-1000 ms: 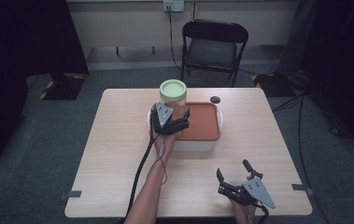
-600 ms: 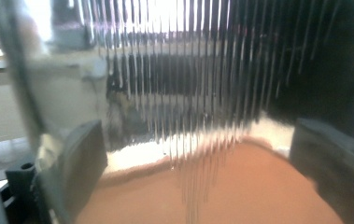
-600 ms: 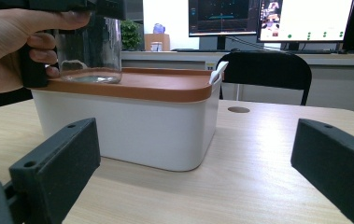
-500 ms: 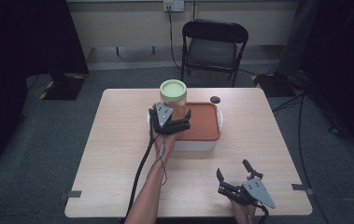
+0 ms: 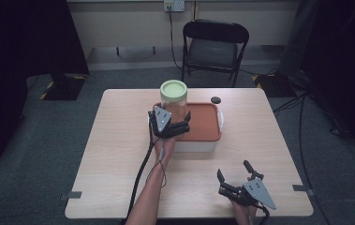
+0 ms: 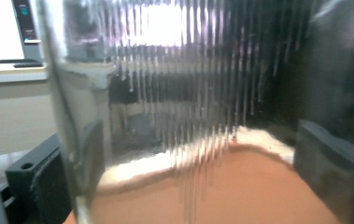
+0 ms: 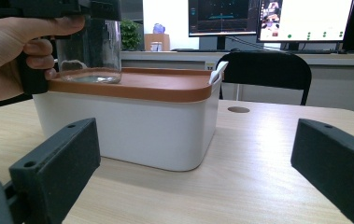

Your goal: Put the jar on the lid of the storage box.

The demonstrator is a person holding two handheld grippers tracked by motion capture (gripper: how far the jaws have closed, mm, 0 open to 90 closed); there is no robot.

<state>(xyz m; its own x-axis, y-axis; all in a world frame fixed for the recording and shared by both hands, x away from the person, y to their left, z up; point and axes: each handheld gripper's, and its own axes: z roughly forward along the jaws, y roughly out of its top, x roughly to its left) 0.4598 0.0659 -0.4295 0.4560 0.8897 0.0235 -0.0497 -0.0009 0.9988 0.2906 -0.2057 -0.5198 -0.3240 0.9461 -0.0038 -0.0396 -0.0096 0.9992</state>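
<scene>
A light wooden table point(image 5: 119, 140) in a dim, carpeted room

We are looking down on grey carpet point(image 5: 39, 154) spreading around the table, with a black folding chair point(image 5: 215, 47) standing behind its far edge and facing it. A pale wall point(image 5: 119, 23) is running across the back, carrying a white power outlet point(image 5: 174, 5) from which a cable is hanging down. Dark curtains point(image 5: 20, 47) are closing off both sides, and yellow-and-black tape point(image 5: 46, 89) is marking the floor beside a black base. From the right gripper view we are seeing lit monitors point(image 7: 305, 18) glowing on a desk beyond the chair, beside a small green plant point(image 7: 130, 32).
</scene>
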